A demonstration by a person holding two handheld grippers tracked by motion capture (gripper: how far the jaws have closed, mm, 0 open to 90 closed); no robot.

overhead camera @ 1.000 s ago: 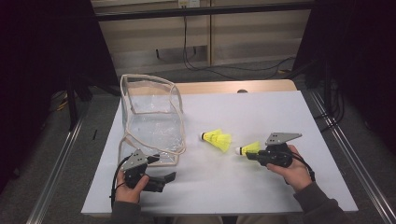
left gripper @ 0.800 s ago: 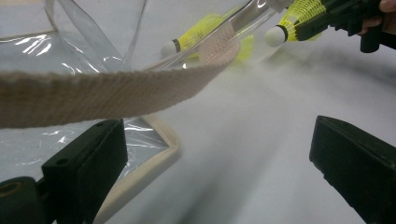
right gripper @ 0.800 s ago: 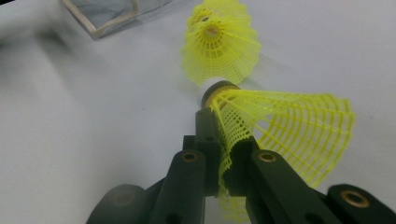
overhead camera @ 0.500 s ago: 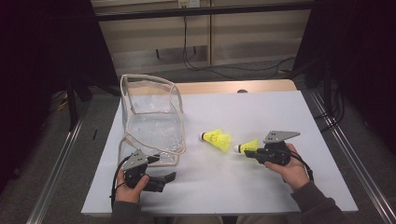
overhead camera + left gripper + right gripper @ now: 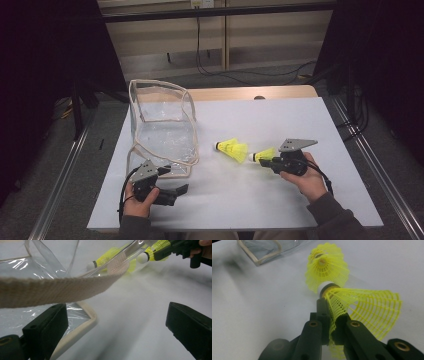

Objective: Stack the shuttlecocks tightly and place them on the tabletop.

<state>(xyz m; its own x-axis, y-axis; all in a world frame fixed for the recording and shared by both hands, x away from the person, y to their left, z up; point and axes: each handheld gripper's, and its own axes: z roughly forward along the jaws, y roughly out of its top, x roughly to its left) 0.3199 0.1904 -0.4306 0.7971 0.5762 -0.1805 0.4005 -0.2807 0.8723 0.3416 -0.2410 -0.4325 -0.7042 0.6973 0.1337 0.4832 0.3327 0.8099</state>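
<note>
A clear plastic bag with beige trim stands open at the table's left. One yellow shuttlecock lies on the white table, right of the bag. My right gripper is shut on the net skirt of a second yellow shuttlecock, cork pointing left toward the first. In the right gripper view the jaws pinch the skirt, with the lying shuttlecock just beyond. My left gripper rests open at the bag's near corner; its view shows the beige strap crossing above the wide jaws.
The white table top stretches behind and right of the shuttlecocks. Metal rails run along both table sides. The bag's trimmed corner lies at the far left of the right gripper view.
My right gripper has shifted only slightly, still holding the shuttlecock. The left gripper and the bag have stayed put.
</note>
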